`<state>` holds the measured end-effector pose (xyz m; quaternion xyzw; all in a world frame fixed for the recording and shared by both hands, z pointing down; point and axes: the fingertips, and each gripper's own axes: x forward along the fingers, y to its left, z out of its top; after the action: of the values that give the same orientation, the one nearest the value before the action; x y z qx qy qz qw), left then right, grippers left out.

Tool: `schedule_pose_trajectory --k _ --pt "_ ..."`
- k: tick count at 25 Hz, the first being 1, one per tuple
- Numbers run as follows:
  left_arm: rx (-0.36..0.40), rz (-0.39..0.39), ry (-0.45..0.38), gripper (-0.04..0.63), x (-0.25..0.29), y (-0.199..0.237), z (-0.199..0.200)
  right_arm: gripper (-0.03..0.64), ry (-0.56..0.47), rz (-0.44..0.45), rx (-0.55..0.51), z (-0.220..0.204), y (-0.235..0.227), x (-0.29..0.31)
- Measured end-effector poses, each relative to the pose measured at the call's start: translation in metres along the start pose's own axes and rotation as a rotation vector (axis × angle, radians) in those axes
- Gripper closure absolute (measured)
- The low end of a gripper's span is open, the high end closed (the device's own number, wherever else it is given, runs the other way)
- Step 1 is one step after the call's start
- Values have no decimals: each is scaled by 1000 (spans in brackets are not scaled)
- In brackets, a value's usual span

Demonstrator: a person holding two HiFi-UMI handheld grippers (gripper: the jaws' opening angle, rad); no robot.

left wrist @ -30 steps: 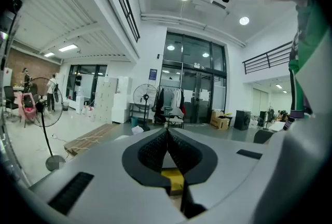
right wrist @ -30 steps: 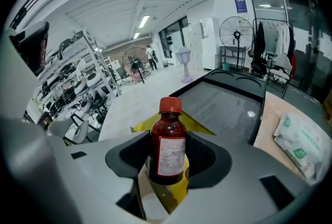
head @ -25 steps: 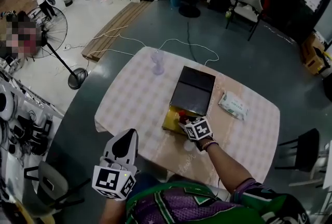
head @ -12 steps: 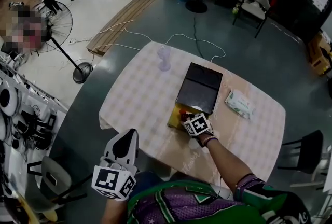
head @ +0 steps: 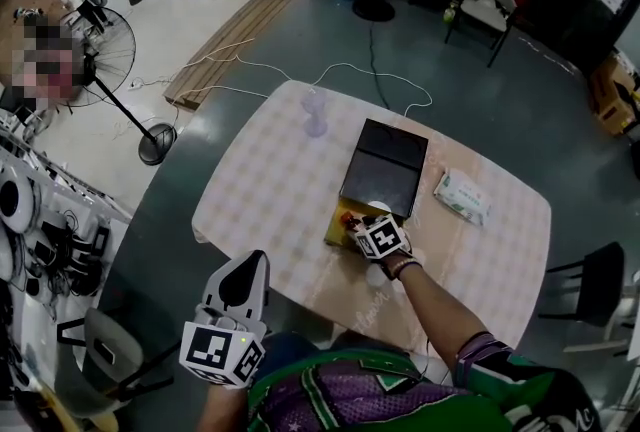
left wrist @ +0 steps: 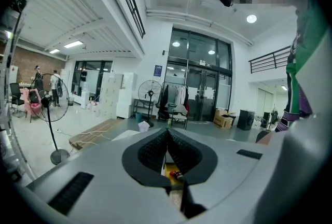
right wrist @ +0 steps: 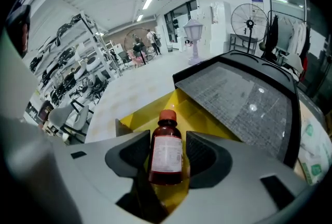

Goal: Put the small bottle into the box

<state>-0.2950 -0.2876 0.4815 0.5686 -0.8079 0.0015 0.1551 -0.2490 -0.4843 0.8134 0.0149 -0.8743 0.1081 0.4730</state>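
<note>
A small brown bottle point(right wrist: 166, 153) with an orange-red cap and a white label lies cap-forward between the pads of my right gripper point(right wrist: 167, 137), which is shut on it. The bottle hangs just over the yellow inside of the open box point(right wrist: 194, 109), whose black lid point(right wrist: 238, 96) stands back to the right. In the head view my right gripper point(head: 360, 225) is at the box's near end point(head: 335, 228), with the lid point(head: 380, 168) beyond it. My left gripper point(head: 238, 282) is held low near my body, off the table, shut and empty point(left wrist: 167, 142).
A clear plastic goblet point(head: 316, 112) stands at the table's far side. A white and green packet point(head: 462, 198) lies right of the box. The checked tablecloth point(head: 265, 190) covers the table. A floor fan point(head: 110, 60) is at the left and a chair point(head: 590, 285) at the right.
My right gripper with the bottle has edged slightly forward over the box's near end. The left gripper has stayed where it was.
</note>
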Motion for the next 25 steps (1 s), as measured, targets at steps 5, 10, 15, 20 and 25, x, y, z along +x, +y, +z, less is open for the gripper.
schedule_pose_trajectory --k 5,10,15,20,25 --pt "2 -29 -7 572 4 4 1 396 -49 -13 28 9 -2 -11" --pt "12 -93 -19 572 14 0 4 402 -96 -46 81 12 -9 -32" --pt "32 -173 -24 572 15 -5 6 405 -136 -88 155 -3 -7 -52" --pt "52 -248 -38 572 15 -6 5 405 -196 -171 241 -17 -4 -82" --pt "79 -327 -49 572 7 -9 7 405 -283 -257 318 -30 7 -126"
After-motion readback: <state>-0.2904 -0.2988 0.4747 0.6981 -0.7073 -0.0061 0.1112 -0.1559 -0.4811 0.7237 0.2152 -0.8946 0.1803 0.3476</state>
